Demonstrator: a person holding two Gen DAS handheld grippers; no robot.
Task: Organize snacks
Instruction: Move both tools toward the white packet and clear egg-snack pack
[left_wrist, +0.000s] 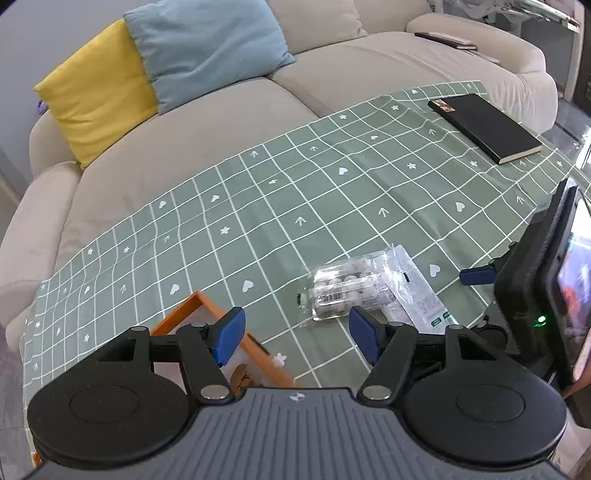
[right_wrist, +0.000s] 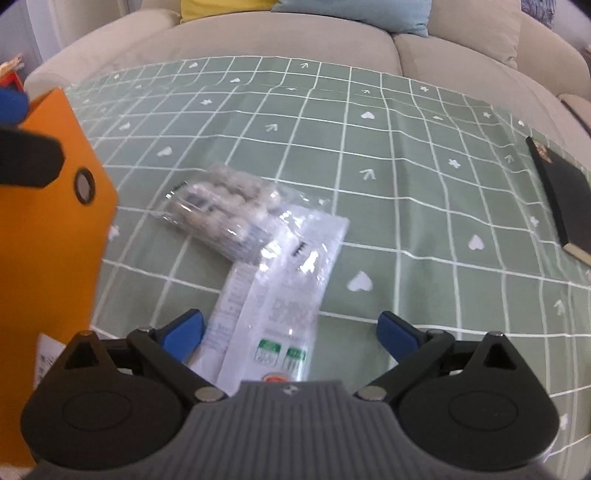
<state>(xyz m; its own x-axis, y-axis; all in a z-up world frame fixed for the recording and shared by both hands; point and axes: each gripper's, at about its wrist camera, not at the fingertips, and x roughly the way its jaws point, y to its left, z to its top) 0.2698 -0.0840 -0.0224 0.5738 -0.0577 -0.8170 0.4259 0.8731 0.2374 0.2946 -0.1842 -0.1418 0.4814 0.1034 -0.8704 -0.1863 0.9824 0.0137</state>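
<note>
While the big beige sofa (left_wrist: 207, 122) fills the far side, the counter (left_wrist: 332, 192) sits near, under one green cloth with white squares, hearts and arrows. Its far edge runs right along the sofa seat. Most of the cloth is bare, so there is lots of room in the middle and on the far left.

Two pillows lean on the sofa back: one yellow pillow (left_wrist: 96, 92) and one blue pillow (left_wrist: 210, 48), touching each other.

One black book (left_wrist: 484, 125) lies flat by the far right edge of the counter.

One orange box (left_wrist: 207, 306) sits at the near left, and it looks like something brown is inside.

Two snack bags lie in the middle, touching. The clear bag of round white snacks (left_wrist: 343, 291) is on the left. The flat white bag (right_wrist: 284, 280) is on the right, with small green marks at its near end. The writing is too blurry to read.

The left tool (left_wrist: 297, 334) is open and holds nothing. It hovers between the orange box and the clear bag.

The right tool (right_wrist: 291, 332) is open wide. The near end of the flat white bag lies between its blue pads (right_wrist: 184, 334), but they do not squeeze it.
</note>
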